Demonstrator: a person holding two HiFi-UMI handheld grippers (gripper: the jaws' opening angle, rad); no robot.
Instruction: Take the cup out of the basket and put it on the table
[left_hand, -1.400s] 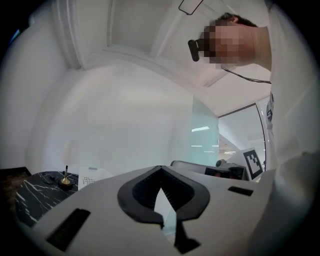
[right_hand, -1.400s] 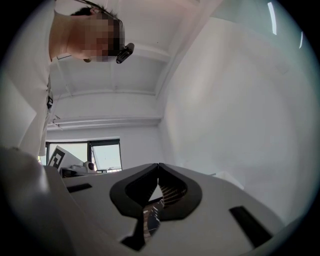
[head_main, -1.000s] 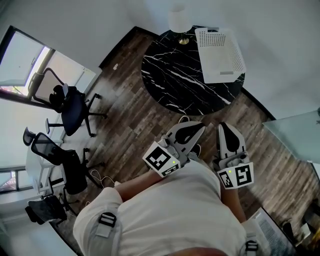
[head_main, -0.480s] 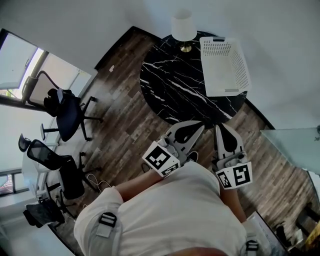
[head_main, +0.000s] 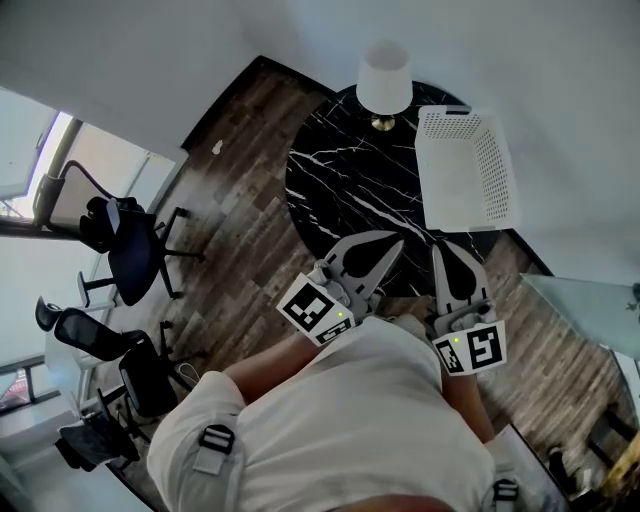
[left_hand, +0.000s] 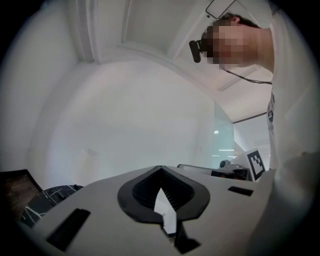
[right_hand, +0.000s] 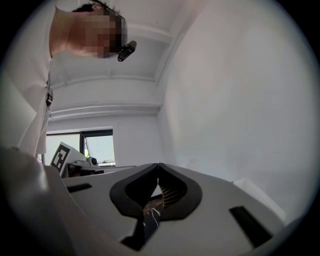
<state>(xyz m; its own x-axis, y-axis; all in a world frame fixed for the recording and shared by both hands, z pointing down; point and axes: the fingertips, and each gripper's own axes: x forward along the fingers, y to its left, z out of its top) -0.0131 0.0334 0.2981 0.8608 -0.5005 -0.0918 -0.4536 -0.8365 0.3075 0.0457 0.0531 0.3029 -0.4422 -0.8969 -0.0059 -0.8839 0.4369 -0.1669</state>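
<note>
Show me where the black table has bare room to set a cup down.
The table is bare marble over its whole left and near part, from the lamp round to the near edge. The right side is crowded: the white basket covers it and reaches the rim.

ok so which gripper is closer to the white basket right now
Right. The right gripper points at the near end of the white basket, just short of it. The left gripper is off to the basket's left, at the near edge of the black table.
</note>
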